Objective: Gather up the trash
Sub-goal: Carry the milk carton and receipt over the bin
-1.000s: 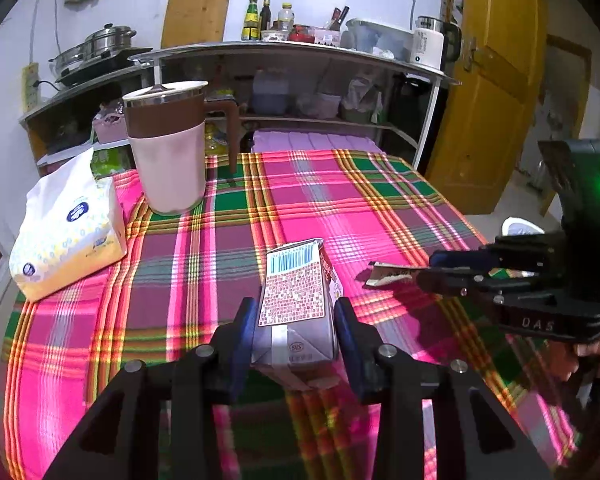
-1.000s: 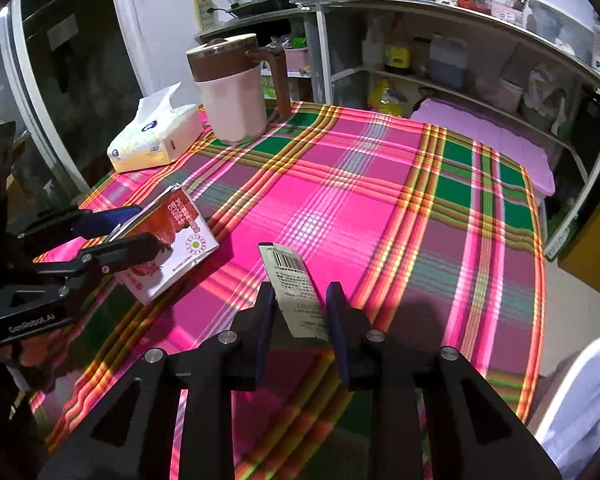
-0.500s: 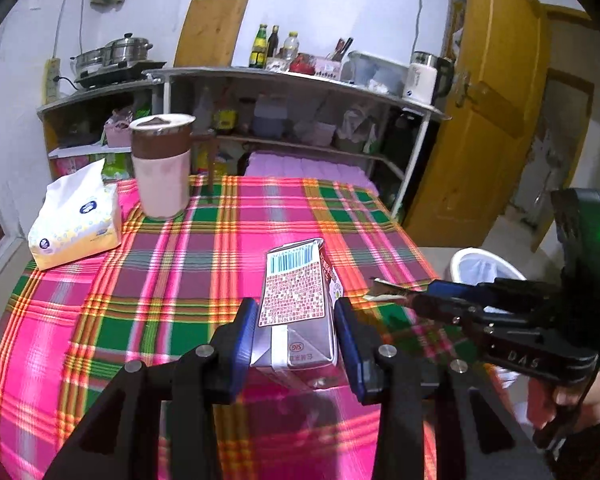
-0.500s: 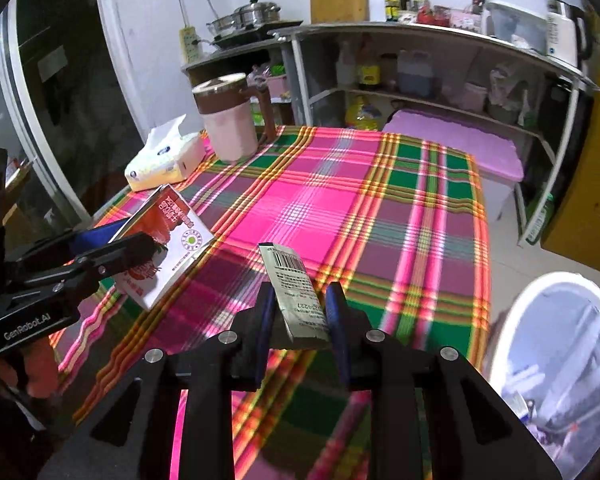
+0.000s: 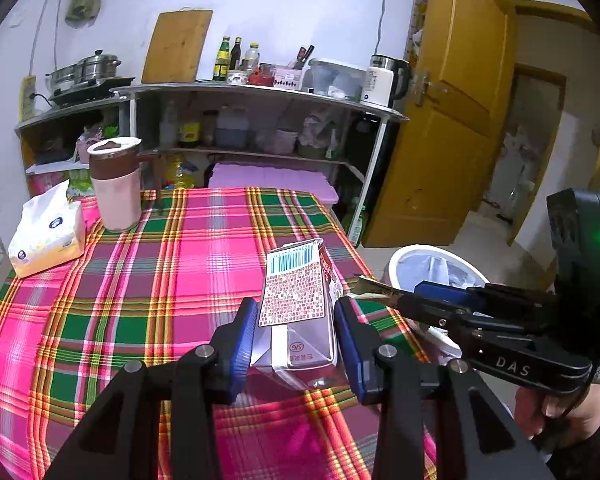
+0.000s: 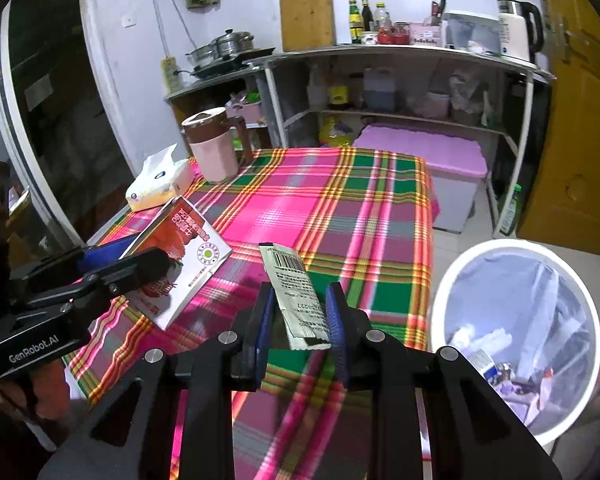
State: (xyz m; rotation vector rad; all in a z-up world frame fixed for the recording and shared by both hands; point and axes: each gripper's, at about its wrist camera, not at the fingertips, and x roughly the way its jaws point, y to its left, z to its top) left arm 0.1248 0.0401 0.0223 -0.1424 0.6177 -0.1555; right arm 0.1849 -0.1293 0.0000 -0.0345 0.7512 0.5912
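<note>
My left gripper (image 5: 296,336) is shut on a drink carton (image 5: 298,312) with a barcode and red print, held above the plaid tablecloth (image 5: 140,280). From the right wrist view the same carton (image 6: 180,256) shows at the left, clamped in the left gripper (image 6: 136,264). My right gripper (image 6: 300,312) is shut on a flat grey-green wrapper (image 6: 296,292) with a barcode; the left wrist view has that wrapper (image 5: 374,288) sticking out of the right gripper (image 5: 404,300). A white bin (image 6: 516,320) with a clear liner and some trash stands on the floor beside the table's right edge.
A pink and brown jug (image 5: 116,184) and a tissue pack (image 5: 46,236) sit at the table's far left. Behind are metal shelves (image 5: 260,120) with bottles, a kettle and pots. A yellow door (image 5: 448,120) stands open at the right. A hand (image 5: 560,416) holds the right gripper.
Both grippers have drawn back and risen from the table, still holding the carton and the wrapper. The white bin has come into view at the right.
</note>
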